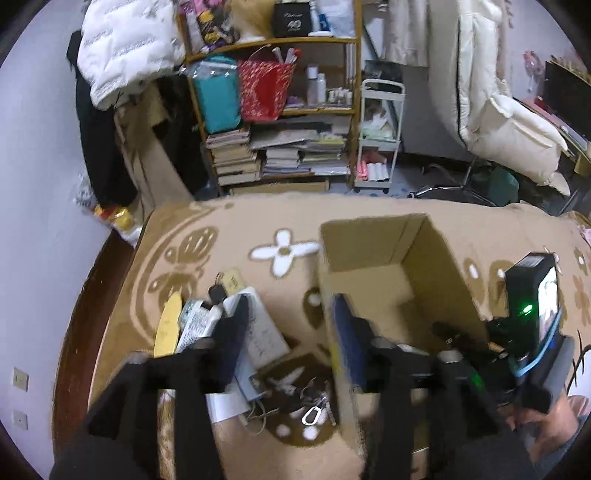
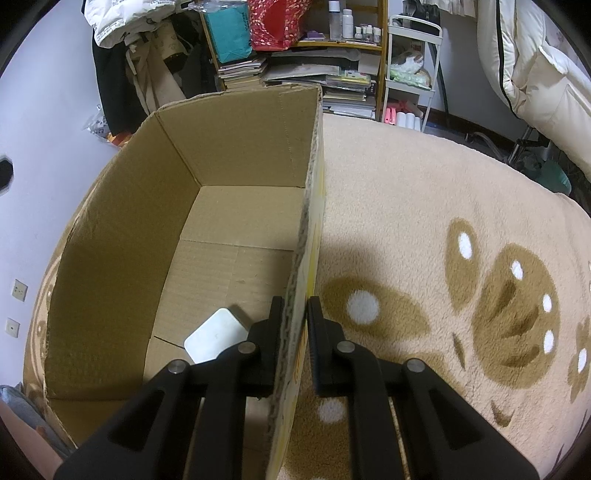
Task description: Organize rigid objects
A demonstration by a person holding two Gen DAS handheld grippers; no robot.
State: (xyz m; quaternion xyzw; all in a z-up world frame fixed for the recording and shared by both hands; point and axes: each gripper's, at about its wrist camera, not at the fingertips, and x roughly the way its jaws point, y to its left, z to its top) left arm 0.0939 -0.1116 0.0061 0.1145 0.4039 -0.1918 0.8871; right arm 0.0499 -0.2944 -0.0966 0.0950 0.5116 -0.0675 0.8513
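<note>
The right hand-held gripper (image 2: 295, 325) pinches the right wall of the cardboard box (image 2: 236, 229), one finger inside, one outside. If it tugs hard, the thin wall could bend or the nearly empty box could tip on the soft blanket (image 2: 424, 206). The left hand-held gripper (image 1: 295, 325) hangs spread over the box's left wall, empty. The clutter (image 1: 236, 332) still to sort lies just left of the box; a white pad (image 2: 216, 339) sits inside.

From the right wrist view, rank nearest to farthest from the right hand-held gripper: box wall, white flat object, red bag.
1. Brown cardboard box wall, between the right hand-held gripper fingers.
2. White flat rounded object, just left, on the box floor.
3. Red patterned bag, far back on the shelf.
</note>
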